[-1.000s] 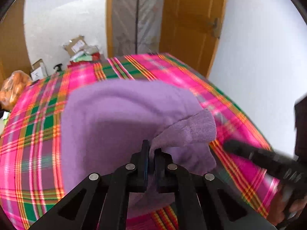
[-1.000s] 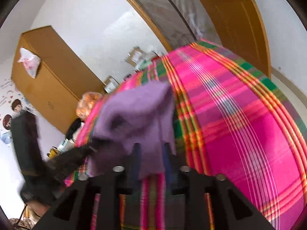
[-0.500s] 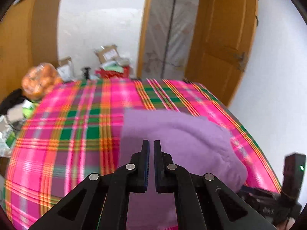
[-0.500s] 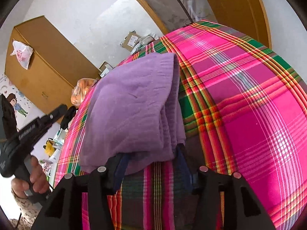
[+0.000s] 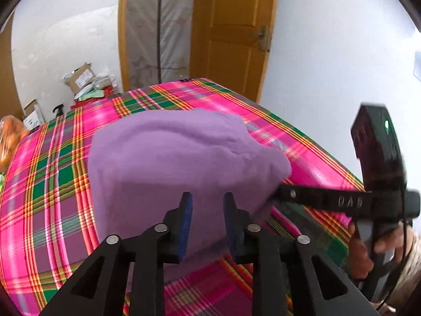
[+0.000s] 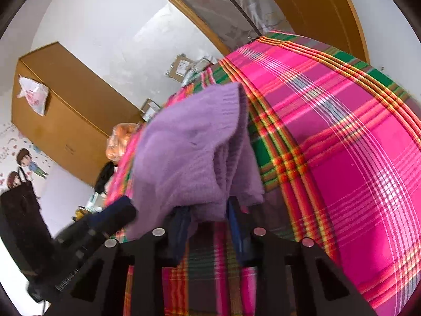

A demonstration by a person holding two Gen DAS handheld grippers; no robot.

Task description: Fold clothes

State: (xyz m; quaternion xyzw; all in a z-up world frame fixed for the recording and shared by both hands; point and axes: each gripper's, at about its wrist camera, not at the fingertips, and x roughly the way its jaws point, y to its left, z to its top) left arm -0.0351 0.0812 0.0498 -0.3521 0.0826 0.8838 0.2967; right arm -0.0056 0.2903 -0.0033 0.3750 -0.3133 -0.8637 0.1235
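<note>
Fuzzy purple knitted sweater (image 5: pixel 179 163) lies folded on the pink plaid bed (image 5: pixel 52 173); left gripper (image 5: pixel 206 223) fingers apart, empty, poised to re-grasp; right gripper (image 6: pixel 208 226) fingers apart around its near edge.

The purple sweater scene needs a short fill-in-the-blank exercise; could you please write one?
1. The folded sweater is ____ in colour.
2. It lies on a pink ____-patterned bedcover.
3. The fingers of the left hand-held gripper are ____, holding nothing.
4. The door behind the bed is made of ____.

Missing words: purple; plaid; open; wood
</note>
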